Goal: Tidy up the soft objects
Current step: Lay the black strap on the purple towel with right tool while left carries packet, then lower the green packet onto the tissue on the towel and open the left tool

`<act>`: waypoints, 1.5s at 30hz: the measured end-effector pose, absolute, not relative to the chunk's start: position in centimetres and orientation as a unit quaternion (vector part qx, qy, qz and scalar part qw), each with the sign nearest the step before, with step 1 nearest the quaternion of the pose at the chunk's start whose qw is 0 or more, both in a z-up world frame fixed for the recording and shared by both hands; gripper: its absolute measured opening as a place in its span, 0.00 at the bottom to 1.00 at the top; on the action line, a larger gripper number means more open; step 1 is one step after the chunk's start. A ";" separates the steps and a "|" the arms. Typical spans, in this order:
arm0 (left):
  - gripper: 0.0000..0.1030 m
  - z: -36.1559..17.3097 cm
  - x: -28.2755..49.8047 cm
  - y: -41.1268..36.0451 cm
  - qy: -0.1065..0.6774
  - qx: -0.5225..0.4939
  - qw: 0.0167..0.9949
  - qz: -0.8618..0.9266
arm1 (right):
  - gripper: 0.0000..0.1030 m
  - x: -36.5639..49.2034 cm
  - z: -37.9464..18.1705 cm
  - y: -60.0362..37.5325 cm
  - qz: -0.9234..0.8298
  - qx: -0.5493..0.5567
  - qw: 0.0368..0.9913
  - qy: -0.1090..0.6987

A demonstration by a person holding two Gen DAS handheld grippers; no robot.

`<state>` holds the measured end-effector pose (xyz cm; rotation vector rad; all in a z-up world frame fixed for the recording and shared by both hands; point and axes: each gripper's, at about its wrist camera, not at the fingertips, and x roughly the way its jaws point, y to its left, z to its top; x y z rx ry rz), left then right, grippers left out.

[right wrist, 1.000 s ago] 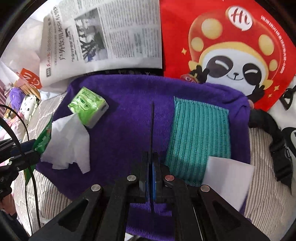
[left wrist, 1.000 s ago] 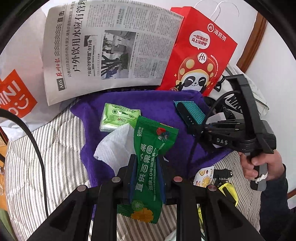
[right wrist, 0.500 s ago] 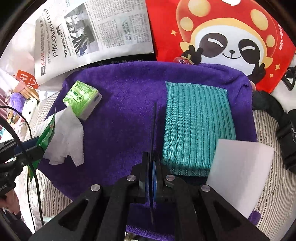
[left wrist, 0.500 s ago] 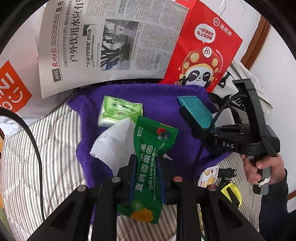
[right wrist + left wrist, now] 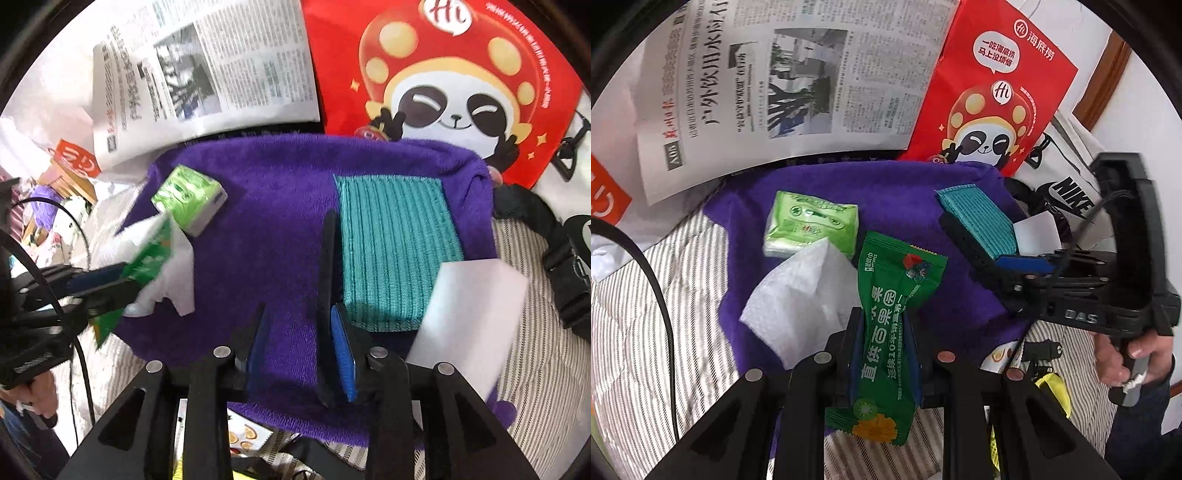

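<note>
Left gripper (image 5: 882,354) pinching green wet-wipe sachet (image 5: 890,332) mid-body, hovering over purple towel (image 5: 280,236) beside tissue pack (image 5: 810,225). Sachet looking light, floppy, slick: gripping centre, not crimped ends. Right gripper (image 5: 299,354) jaws just opening, holding nothing.

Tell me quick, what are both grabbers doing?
Left gripper: shut on the green packet.
Right gripper: open, its jaws have just been opening; nothing between them.

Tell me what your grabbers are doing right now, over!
Left gripper shut on green wipes packet. Right gripper empty, jaws just opened, above purple towel. Nothing blocking.
</note>
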<state>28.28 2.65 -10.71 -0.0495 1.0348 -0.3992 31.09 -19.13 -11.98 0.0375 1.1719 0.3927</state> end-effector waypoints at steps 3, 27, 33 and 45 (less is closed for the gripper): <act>0.20 -11.6 29.2 2.3 0.501 -0.019 0.845 -0.184 | 0.35 30.7 -10.9 -19.4 0.193 0.020 0.821 0.537; 0.61 -13.2 29.4 1.1 0.521 -0.024 0.839 -0.157 | 0.46 23.9 -7.4 -23.0 0.160 0.041 0.855 0.491; 0.61 -10.1 26.8 1.1 0.500 -0.029 0.850 -0.164 | 0.49 20.7 -6.4 -24.7 0.139 0.065 0.862 0.483; 0.69 -9.9 16.2 1.9 0.500 -0.015 0.846 -0.186 | 0.51 14.3 -5.5 -25.1 0.139 0.093 0.866 0.471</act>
